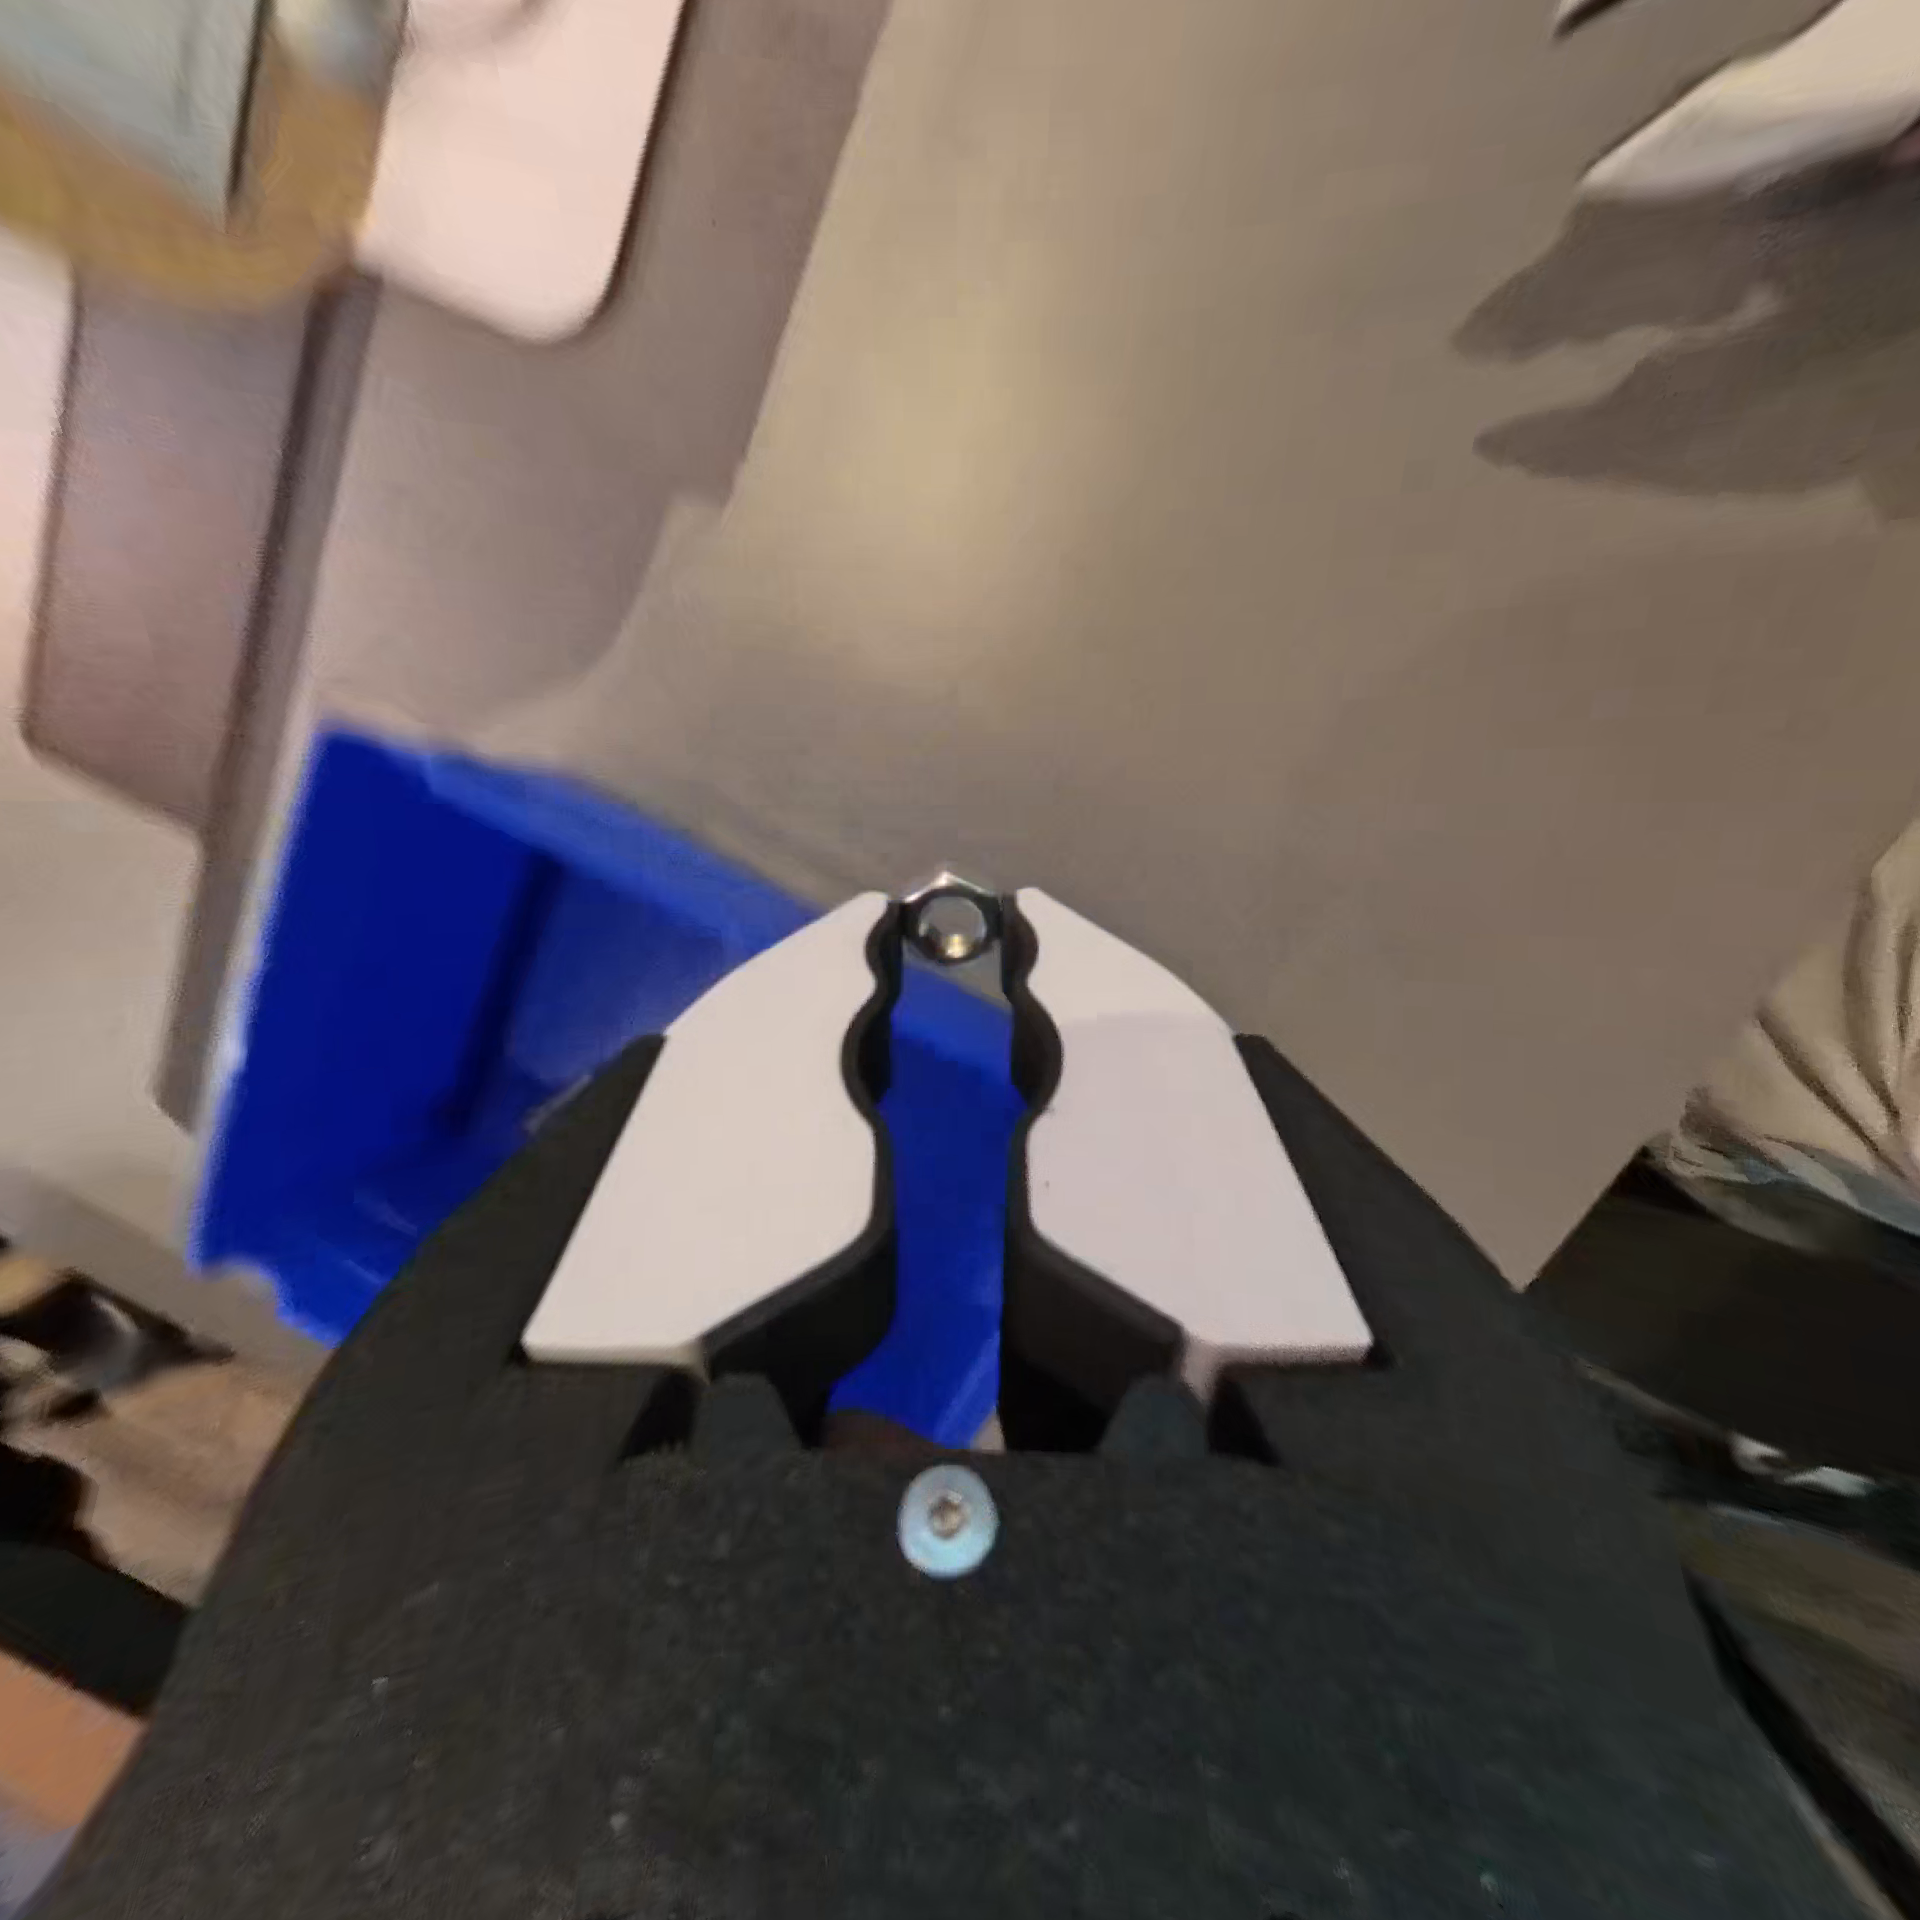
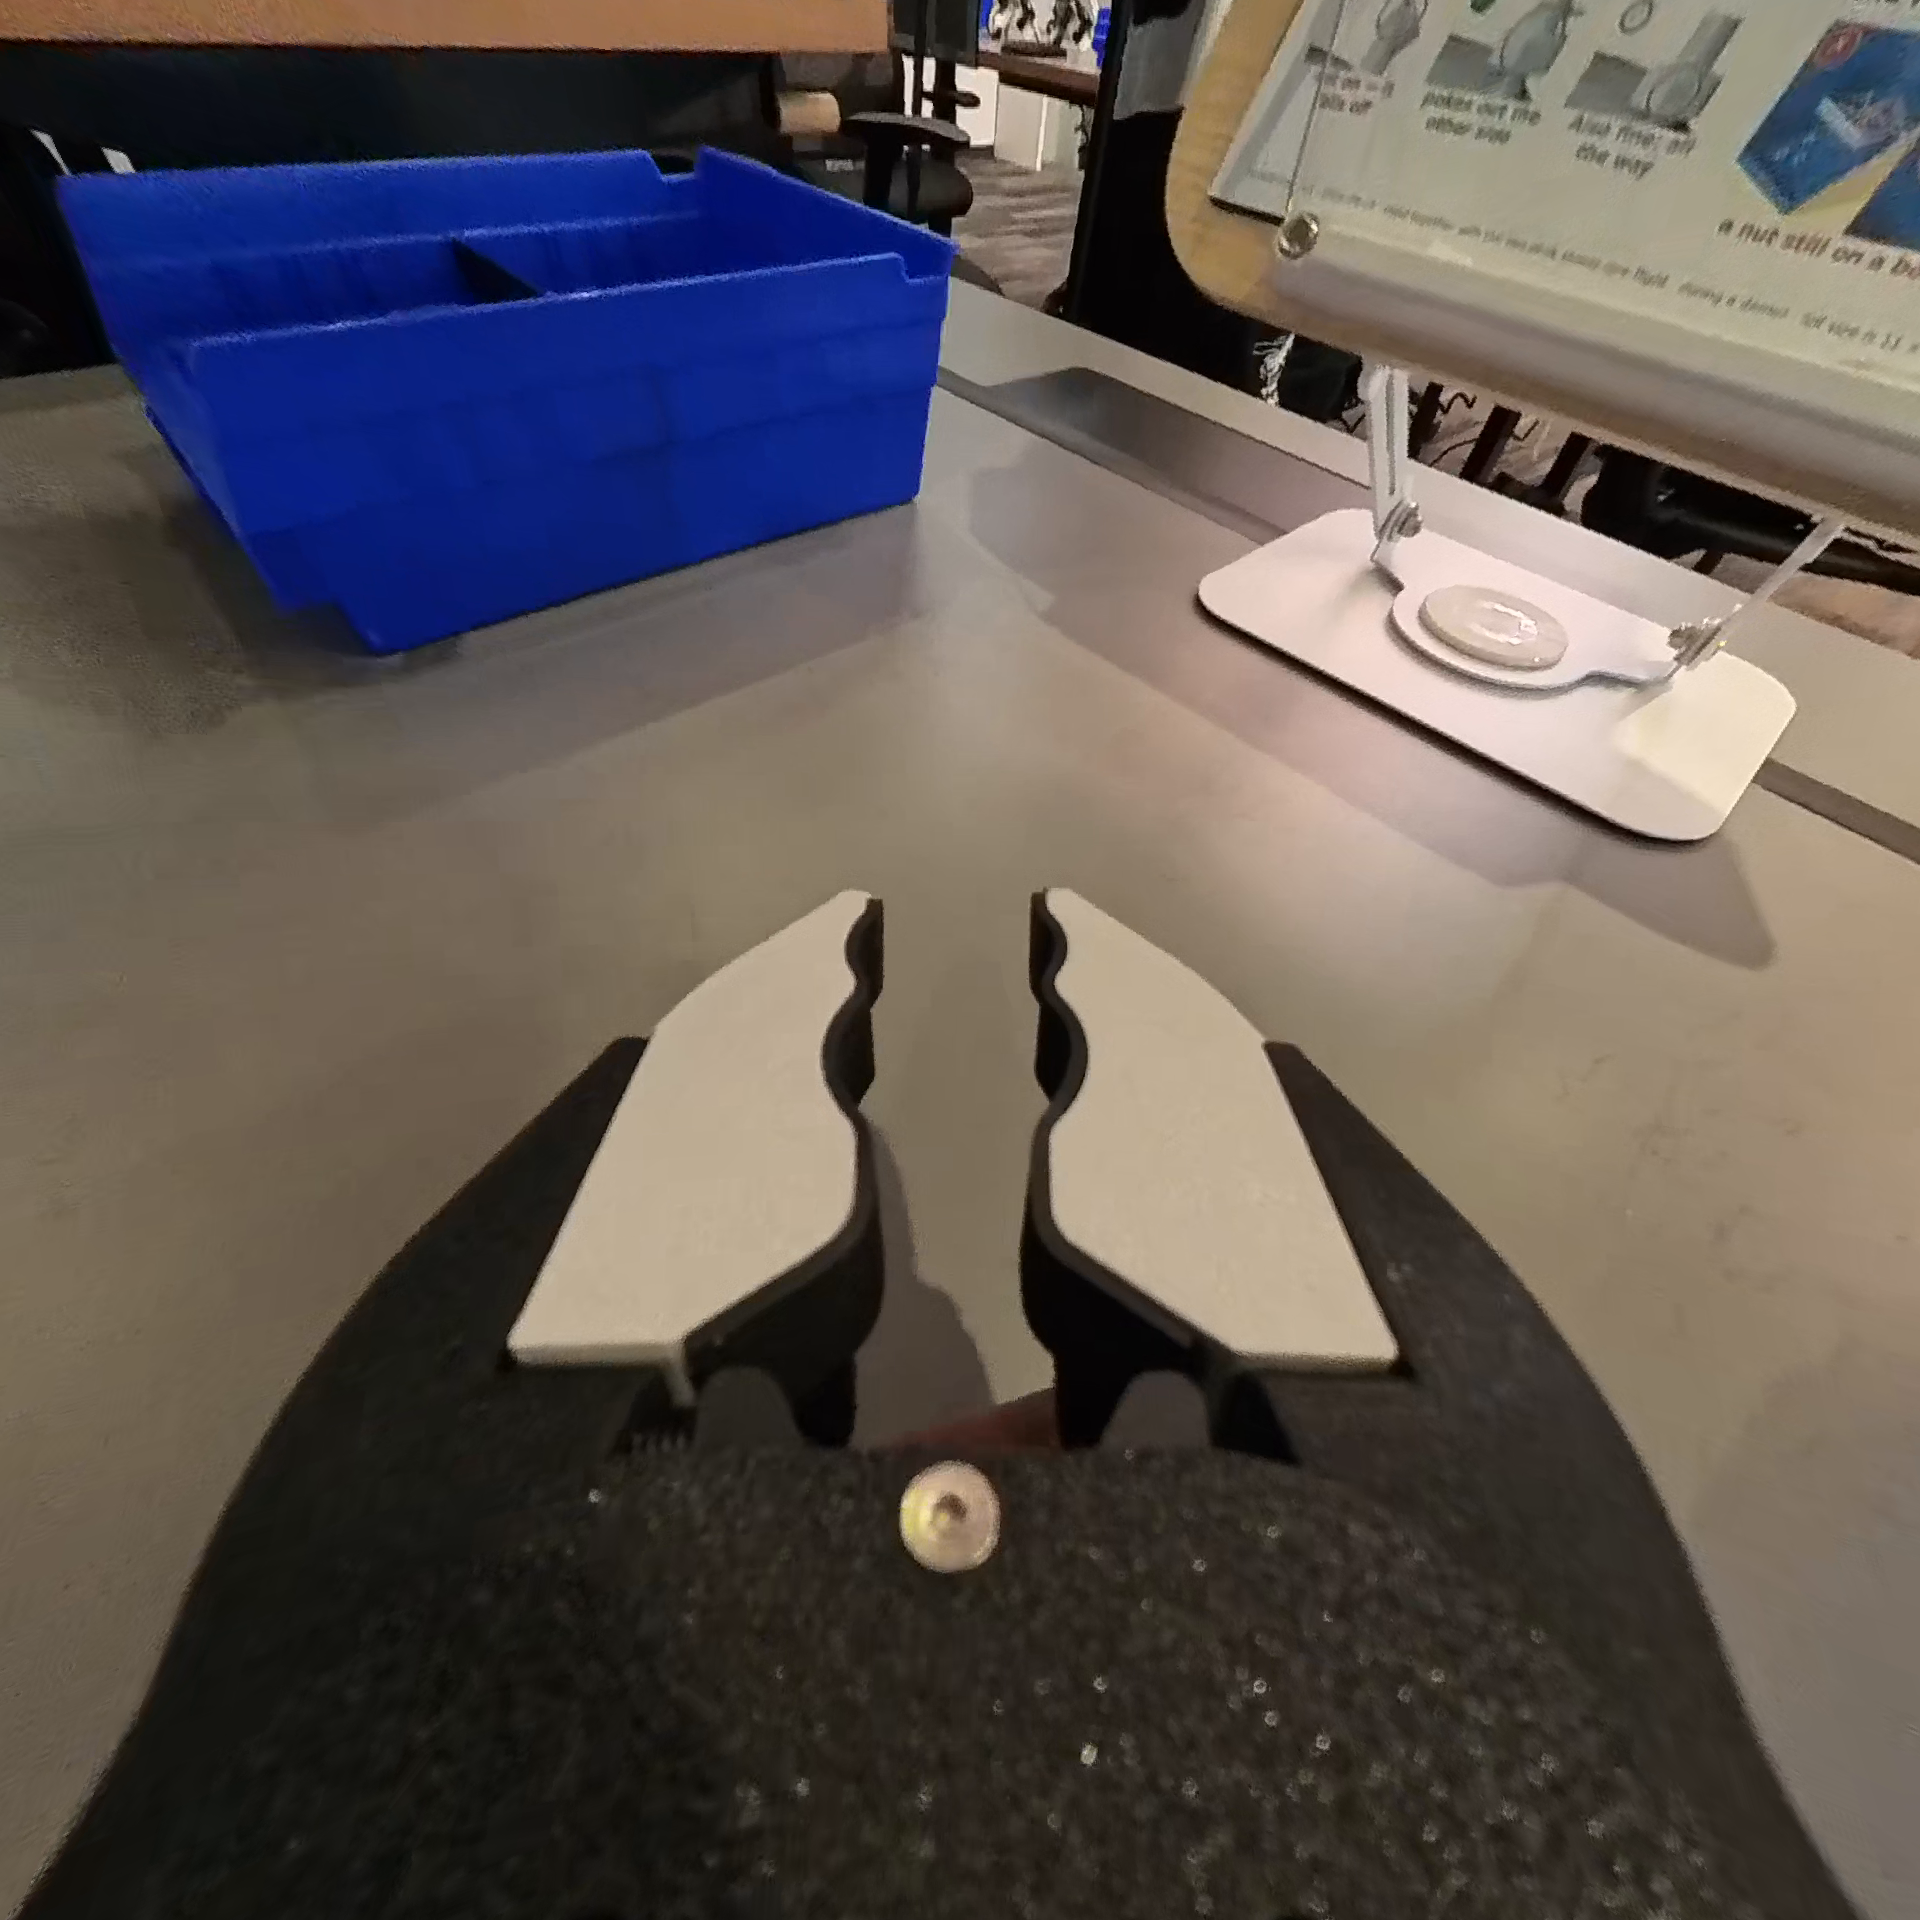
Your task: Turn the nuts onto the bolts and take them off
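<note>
My left gripper [image 1: 951,914] is shut on a small silver hex nut [image 1: 948,923] pinched at the fingertips, with a bolt end showing in its hole. The left wrist view is tilted and blurred, and the gripper is held above the grey table [image 1: 1143,520] near the blue bin [image 1: 436,997]. My right gripper [image 2: 956,904] is open and empty, low over the grey table [image 2: 520,831]. The blue divided bin [image 2: 520,384] stands ahead and to its left. The bin's contents are hidden by its walls.
A white stand base [image 2: 1496,665] holds an instruction sheet in a clear frame [image 2: 1610,156] at the right back of the table. The table's far edge and chairs [image 2: 914,145] lie beyond the bin. A person's light sleeve [image 1: 1829,1039] shows at right in the left wrist view. My hands' fingertips stand some 25 cm from each other.
</note>
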The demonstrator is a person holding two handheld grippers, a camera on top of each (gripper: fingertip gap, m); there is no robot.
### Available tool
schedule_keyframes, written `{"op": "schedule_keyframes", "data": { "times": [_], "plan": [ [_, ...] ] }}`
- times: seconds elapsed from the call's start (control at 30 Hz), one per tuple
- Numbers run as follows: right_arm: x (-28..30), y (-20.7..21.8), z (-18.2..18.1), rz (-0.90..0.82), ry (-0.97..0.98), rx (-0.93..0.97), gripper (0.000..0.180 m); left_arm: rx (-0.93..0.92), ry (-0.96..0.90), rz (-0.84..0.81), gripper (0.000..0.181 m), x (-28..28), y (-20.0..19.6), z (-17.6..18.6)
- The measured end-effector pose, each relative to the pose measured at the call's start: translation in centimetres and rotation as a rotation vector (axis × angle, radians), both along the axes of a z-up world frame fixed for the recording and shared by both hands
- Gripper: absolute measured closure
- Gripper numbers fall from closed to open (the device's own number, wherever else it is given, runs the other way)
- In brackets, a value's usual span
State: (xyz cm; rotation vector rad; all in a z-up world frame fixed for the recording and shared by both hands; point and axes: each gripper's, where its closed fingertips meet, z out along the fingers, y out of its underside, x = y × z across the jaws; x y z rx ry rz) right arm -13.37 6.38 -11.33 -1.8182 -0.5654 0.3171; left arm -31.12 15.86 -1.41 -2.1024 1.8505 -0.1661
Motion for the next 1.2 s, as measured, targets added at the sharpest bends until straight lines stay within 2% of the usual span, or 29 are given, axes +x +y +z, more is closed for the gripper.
{"op": "schedule_keyframes", "data": {
  "times": [0.1,0.23,0.33,0.43,0.8,1.0,1.13,1.2],
  "plan": [
    [-0.4,-0.4,0.1,0.025,-0.005,0.01,0.153,0.035,0.103,-0.129,0.163,7.3,-0.6,-2.5],
    [-0.9,-0.9,0.4,0.056,-0.005,0.031,0.153,0.017,0.225,-0.177,0.163,14.2,1.0,-9.5],
    [-1.2,-1.1,0.1,0.067,-0.027,0.026,0.153,-0.04,0.248,-0.149,0.163,17.1,2.5,-13.4],
    [-1.4,-1.1,-0.1,0.076,-0.042,0.022,0.153,-0.114,0.246,-0.12,0.163,18.4,3.3,-15.5],
    [-1.3,-1.0,-0.4,0.077,-0.041,0.005,0.154,-0.194,0.22,-0.116,0.163,20.0,2.9,-18.0],
    [-1.4,-1.1,-0.6,0.081,-0.051,0.0,0.154,-0.202,0.195,-0.103,0.161,20.3,2.8,-17.9],
    [-1.4,-1.1,-0.6,0.083,-0.053,-0.002,0.154,-0.219,0.172,-0.098,0.15,20.4,2.5,-17.8],
    [-1.4,-1.2,-0.5,0.083,-0.049,0.0,0.154,-0.186,0.109,-0.083,0.149,20.4,3.1,-16.3]
  ]
}}
